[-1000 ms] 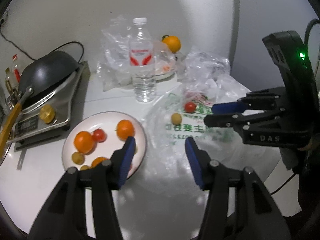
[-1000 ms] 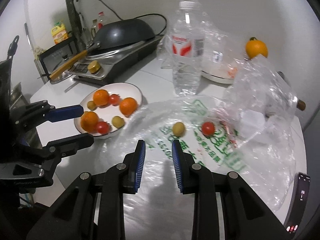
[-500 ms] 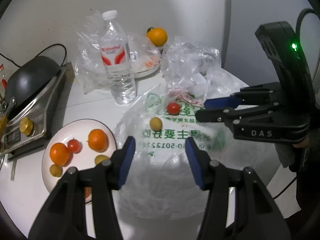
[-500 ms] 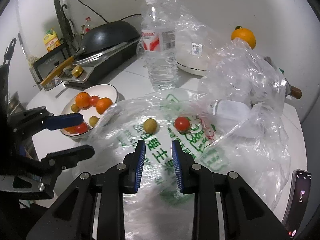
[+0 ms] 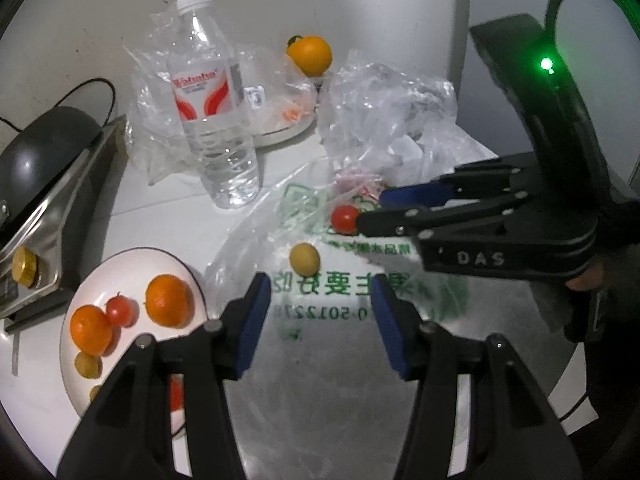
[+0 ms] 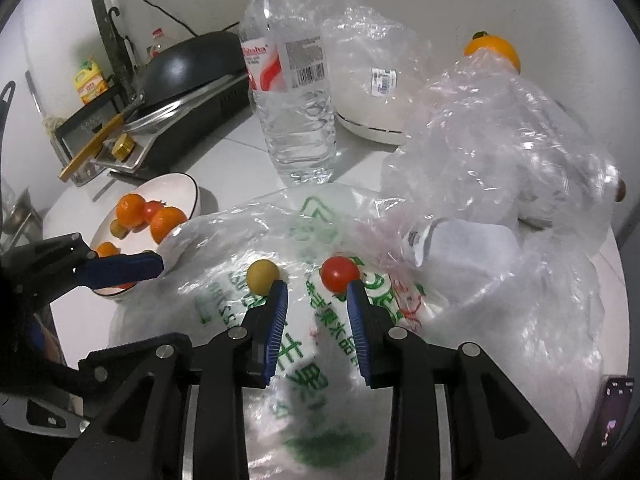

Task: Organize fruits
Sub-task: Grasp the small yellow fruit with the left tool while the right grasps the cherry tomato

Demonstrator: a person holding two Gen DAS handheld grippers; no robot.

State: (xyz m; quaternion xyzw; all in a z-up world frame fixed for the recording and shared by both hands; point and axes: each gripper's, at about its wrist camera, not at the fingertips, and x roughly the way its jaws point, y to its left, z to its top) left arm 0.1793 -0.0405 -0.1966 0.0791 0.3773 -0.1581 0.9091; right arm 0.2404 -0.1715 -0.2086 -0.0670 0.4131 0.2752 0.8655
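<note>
Your right claw (image 6: 316, 288) hangs low over the printed plastic bag (image 6: 304, 320), its blue pads parted with nothing between them; its jaws have just been opening. The red cherry tomato (image 6: 339, 274) lies on the bag just beyond the right pad's tip, and the small yellow-green fruit (image 6: 262, 276) sits just past the left pad. Your left claw (image 5: 322, 300) is also released, wider, empty, over the same bag.

From the left wrist you see the right claw side-on, its tips right at the tomato (image 5: 345, 219); whether they touch it you cannot tell. That view also shows the white plate (image 5: 132, 258) from above, with oranges, a tomato and small yellow fruits on it. The right wrist view alone shows a yellow oil bottle (image 6: 91, 82) beyond the wok (image 6: 188, 62), and a phone (image 6: 612, 404) at the worktop's near right edge. Both show the water bottle (image 6: 292, 92) upright and a large orange (image 6: 494, 46) at the back.

Compared with a second ago, both loose fruits sit closer to the claws, and the plate has slid toward the left edge in both views.
</note>
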